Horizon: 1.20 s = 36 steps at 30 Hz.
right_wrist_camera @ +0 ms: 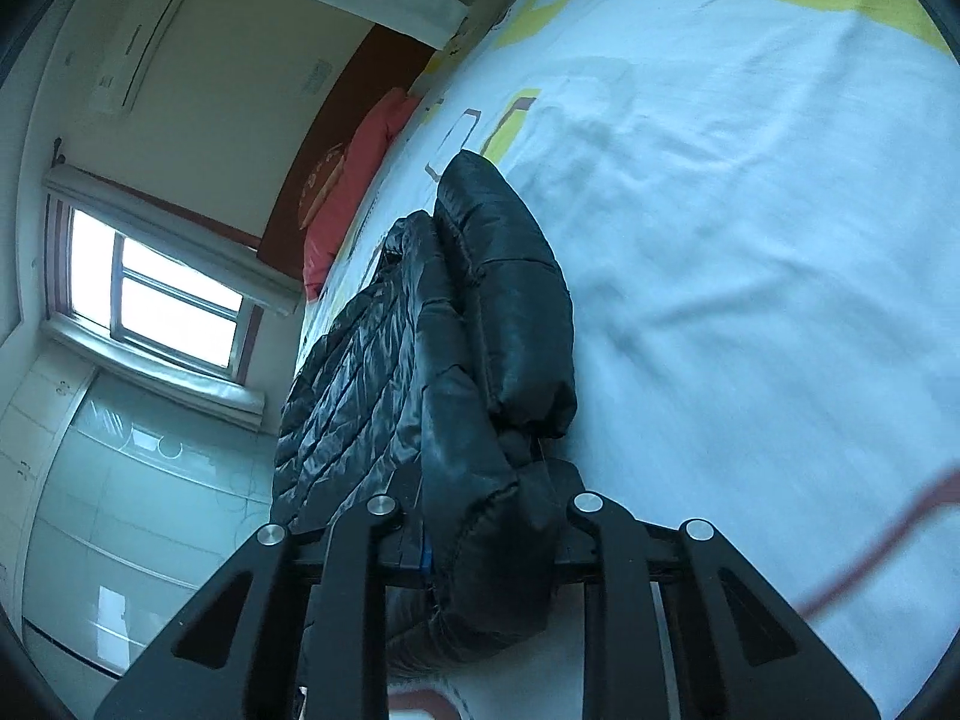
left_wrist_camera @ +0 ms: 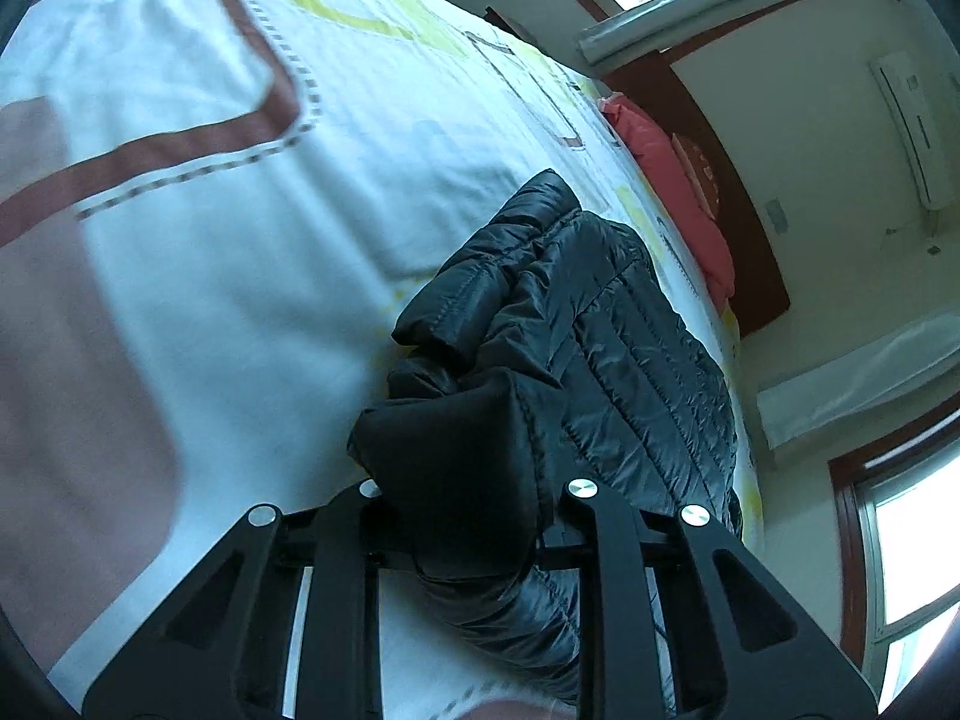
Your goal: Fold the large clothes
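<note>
The black puffer jacket is glossy, quilted in narrow stitched channels, and lies bunched on the bed's white cover, which carries brown and yellow outlined shapes. In the left wrist view its body stretches away toward a pink pillow at the headboard, with a rounded, matte fold pulled up toward the camera. In the right wrist view the same jacket shows a smooth padded lobe — a sleeve or collar part, hard to tell which — lying over the quilted body.

The left gripper points down at a slant over the bed, its jaws drawn in tight on the near fold of jacket, which bulges out between the two black arms. The right gripper is angled down likewise and clamps another bunched edge of the jacket — the fabric fills the gap between its jaws.
</note>
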### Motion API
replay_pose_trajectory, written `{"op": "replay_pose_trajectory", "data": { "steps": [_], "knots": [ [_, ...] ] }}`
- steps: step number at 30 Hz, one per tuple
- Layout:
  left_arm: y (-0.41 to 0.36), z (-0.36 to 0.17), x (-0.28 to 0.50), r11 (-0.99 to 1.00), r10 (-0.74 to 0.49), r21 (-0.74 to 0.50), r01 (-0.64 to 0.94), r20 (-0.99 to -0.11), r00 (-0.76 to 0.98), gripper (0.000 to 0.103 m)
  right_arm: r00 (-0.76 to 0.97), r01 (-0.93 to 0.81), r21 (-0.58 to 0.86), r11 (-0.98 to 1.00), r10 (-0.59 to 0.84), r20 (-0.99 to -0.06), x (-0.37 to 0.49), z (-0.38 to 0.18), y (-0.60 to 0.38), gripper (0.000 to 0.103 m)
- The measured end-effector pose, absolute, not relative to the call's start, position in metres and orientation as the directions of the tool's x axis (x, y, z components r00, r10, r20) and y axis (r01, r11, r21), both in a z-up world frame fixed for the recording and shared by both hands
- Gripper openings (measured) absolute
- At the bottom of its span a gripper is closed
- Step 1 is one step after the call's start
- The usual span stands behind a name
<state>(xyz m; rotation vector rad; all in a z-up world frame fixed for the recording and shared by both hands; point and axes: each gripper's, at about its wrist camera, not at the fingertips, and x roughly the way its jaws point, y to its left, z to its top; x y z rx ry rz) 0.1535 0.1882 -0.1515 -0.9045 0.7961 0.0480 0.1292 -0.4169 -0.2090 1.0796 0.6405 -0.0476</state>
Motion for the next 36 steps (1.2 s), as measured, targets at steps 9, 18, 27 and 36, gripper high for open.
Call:
{"op": "replay_pose_trajectory", "data": {
  "steps": [9,18,27,36],
  "knots": [
    [0.197,-0.149,0.103,0.651,-0.271,-0.667,-0.361,-0.649,0.711,0.022,0.814,0.331,0.806,0.490,0.284,-0.507,0.093,-0.209,-0.415,0.023],
    [0.204,-0.151,0.075,0.661,-0.269,-0.661,-0.356,-0.651,0.710,0.022,0.810,0.326,0.810,0.488,0.297,-0.506,0.086,-0.212,-0.420,0.023],
    [0.205,-0.151,0.063,0.667,-0.274,-0.660,-0.347,-0.650,0.709,0.022,0.809,0.324,0.813,0.484,0.305,-0.503,0.086,-0.215,-0.424,0.023],
    [0.214,-0.152,0.063,0.663,-0.304,-0.676,-0.321,-0.635,0.710,0.034,0.809,0.337,0.821,0.462,0.304,-0.503,0.085,-0.223,-0.431,0.034]
  ]
}}
